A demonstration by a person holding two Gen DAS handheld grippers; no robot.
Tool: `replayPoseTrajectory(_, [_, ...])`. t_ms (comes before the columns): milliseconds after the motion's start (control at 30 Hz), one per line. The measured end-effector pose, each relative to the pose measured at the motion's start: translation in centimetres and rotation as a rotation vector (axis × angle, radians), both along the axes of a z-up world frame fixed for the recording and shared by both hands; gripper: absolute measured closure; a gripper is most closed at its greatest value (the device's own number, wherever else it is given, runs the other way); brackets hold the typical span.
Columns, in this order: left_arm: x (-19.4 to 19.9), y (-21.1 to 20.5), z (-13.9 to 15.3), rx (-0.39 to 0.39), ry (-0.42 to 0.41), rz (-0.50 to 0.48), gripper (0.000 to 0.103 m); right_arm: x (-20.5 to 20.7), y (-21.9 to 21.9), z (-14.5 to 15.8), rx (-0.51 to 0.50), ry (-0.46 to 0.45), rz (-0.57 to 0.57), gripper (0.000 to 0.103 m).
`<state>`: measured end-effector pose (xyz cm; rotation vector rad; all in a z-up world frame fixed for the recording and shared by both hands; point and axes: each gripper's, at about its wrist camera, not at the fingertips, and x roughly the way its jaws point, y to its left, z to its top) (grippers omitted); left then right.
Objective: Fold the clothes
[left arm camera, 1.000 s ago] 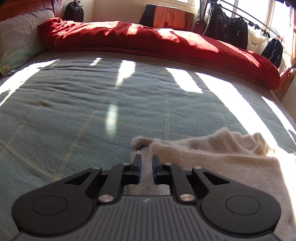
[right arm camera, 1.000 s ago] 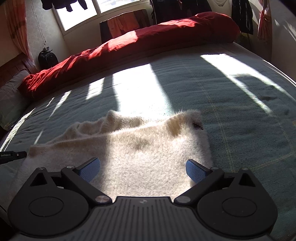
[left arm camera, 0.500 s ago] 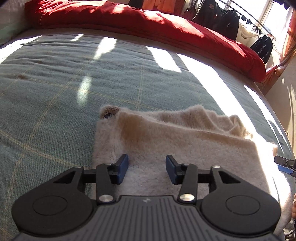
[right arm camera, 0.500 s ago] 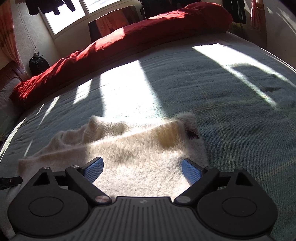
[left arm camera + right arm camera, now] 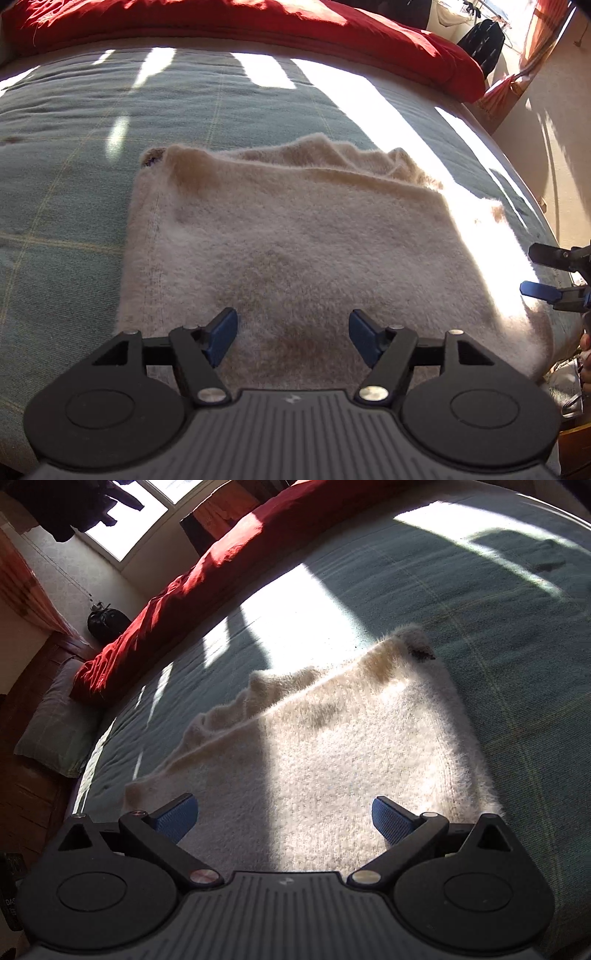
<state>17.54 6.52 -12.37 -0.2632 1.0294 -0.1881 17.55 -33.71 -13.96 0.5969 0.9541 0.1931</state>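
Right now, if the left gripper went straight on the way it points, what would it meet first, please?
Most likely the cream sweater: the open left gripper points across it, just above the fabric. Its height is unclear; passing over, it would next reach the green bedspread.

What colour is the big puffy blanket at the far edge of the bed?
Red. The blanket shows best in the left wrist view, bunched along the bed's far edge.

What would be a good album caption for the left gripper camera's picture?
Open left gripper above a folded cream fuzzy garment on a green bedspread, red duvet behind.
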Motion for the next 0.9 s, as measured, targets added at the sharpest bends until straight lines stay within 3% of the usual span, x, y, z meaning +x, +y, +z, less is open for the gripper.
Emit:
replayPoseTrajectory(233, [-3.3,1.8,1.2,0.011,0.011,0.051,0.032,-3.3,-1.5,0.7,0.001,-0.009,-0.056,0.001])
replayPoseTrajectory(333, [-4.0,0.1,2.3,0.019,-0.020,-0.011,0.026,-3.7,-0.7,1.5,0.043,-0.030,-0.014,0.000])
replayPoseTrajectory(467, [-3.8,-2.5,2.9,-0.066,-0.032,-0.099,0.024,-3.7,1.6,1.5,0.181,-0.015,0.088,0.000])
replayPoseTrajectory(567, [-3.5,-4.4,2.4,-0.112,-0.006,-0.152,0.024,-4.0,3.0,0.4,0.240,0.046,0.128,0.000])
replayPoseTrajectory(667, [-3.7,-4.1,1.2,-0.084,0.033,-0.108,0.023,-4.2,3.0,-1.0,0.231,0.121,0.112,0.000])
replayPoseTrajectory(800, [-3.9,-3.2,-0.4,-0.032,0.088,-0.028,0.024,-5.0,0.5,-1.8,0.226,0.145,0.037,0.000])
replayPoseTrajectory(900, [-4.0,-2.5,0.7,-0.079,0.106,-0.008,0.024,-5.2,-0.8,-1.6,0.213,0.135,0.005,0.000])
